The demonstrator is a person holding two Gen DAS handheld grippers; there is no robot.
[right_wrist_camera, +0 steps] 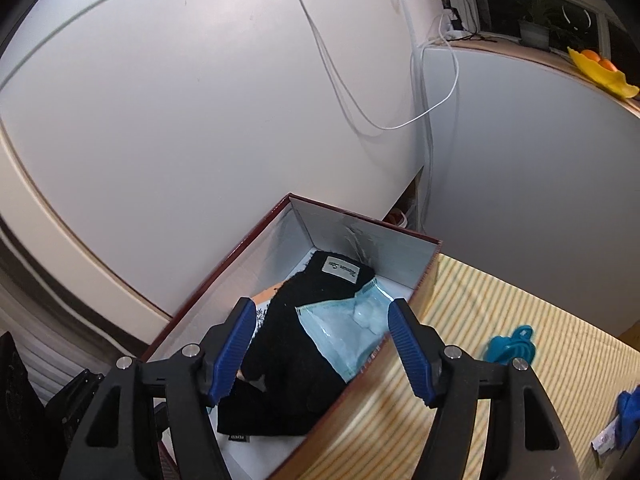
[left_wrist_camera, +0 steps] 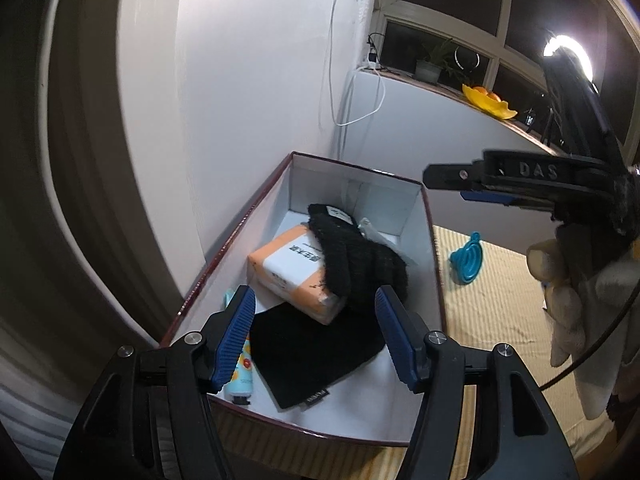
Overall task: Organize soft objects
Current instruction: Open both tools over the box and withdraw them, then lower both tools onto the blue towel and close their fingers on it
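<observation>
A red-rimmed cardboard box [left_wrist_camera: 224, 248] with a white inside holds the soft things. An orange tissue pack [left_wrist_camera: 288, 276] lies in it, and a black knit piece [left_wrist_camera: 360, 260] with a white label is draped over the pack. A flat black cloth [left_wrist_camera: 312, 356] lies at the near end. My left gripper [left_wrist_camera: 316, 300] hovers open over that end, nothing between its fingers. In the right wrist view, a clear bag of cotton balls [right_wrist_camera: 348, 332] rests on the black knit piece [right_wrist_camera: 288, 344]. My right gripper [right_wrist_camera: 320, 308] is open and empty above the box's right wall [right_wrist_camera: 360, 400]. It shows too in the left wrist view as the right gripper [left_wrist_camera: 448, 184], held by a gloved hand [left_wrist_camera: 572, 288].
A patterned tube [left_wrist_camera: 242, 376] lies along the box's left wall. On the yellow striped cover outside the box lie a blue funnel [right_wrist_camera: 512, 348] and a blue cloth [right_wrist_camera: 628, 412]. White walls with hanging cables stand close behind the box. A windowsill holds a plant and a yellow dish [left_wrist_camera: 488, 102].
</observation>
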